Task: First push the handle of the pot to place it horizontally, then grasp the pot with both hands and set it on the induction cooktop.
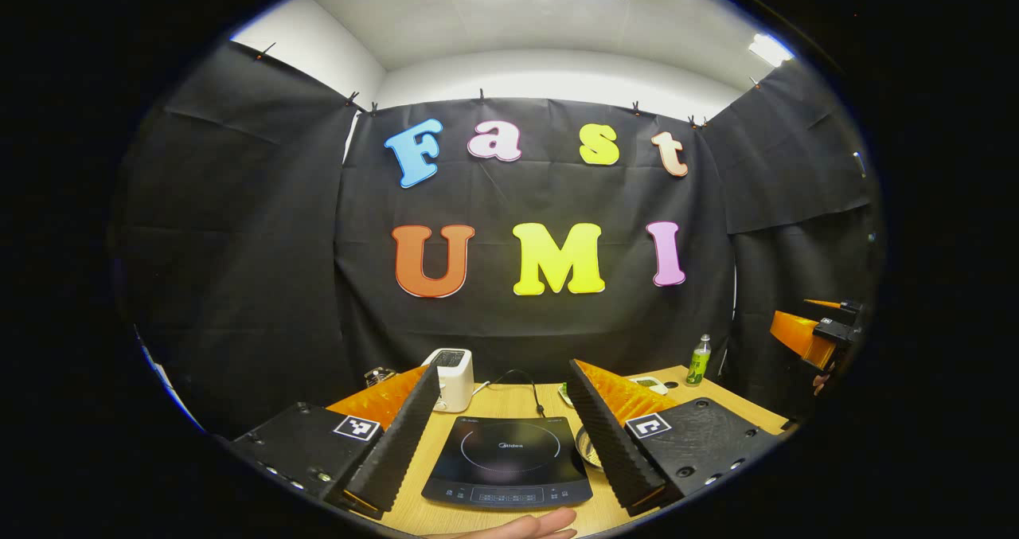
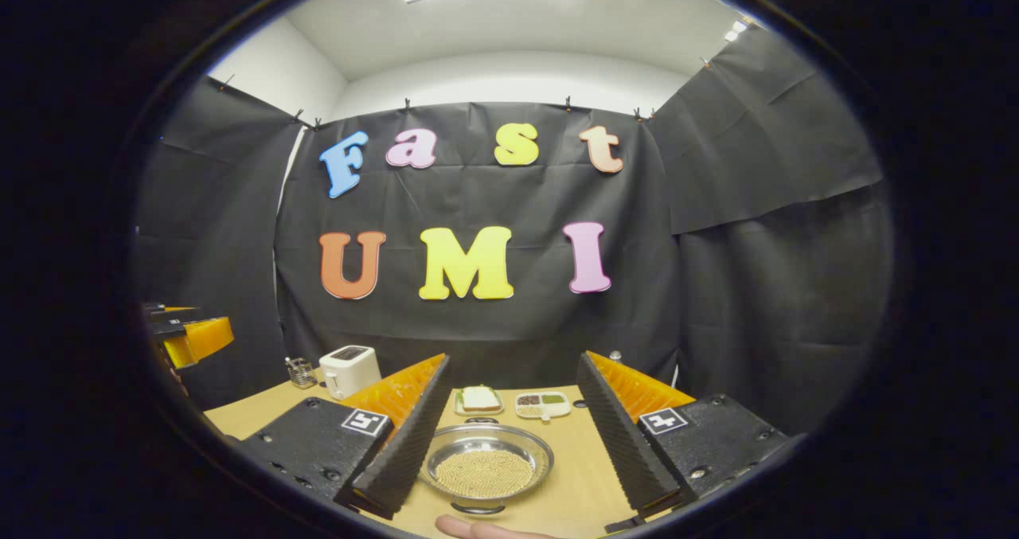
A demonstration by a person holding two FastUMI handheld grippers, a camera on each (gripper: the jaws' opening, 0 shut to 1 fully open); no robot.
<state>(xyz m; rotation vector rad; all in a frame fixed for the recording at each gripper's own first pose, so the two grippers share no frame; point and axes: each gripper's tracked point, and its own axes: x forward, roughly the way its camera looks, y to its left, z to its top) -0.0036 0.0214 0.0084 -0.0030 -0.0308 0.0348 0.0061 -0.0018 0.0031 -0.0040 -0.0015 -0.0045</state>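
While both spread: left claw (image 1: 505,435) above cooktop (image 1: 507,461); right claw (image 2: 509,435) above pot (image 2: 486,467).

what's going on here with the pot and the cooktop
A person holds two grippers above a wooden table. The left gripper is open over the induction cooktop, which has nothing on it. The right gripper is open over the steel pot, which holds fine yellowish grains and sits on the table, ungrasped. A fingertip shows at the near edge. A toaster and small food dishes stand farther back. The pot is not yet on the cooktop.
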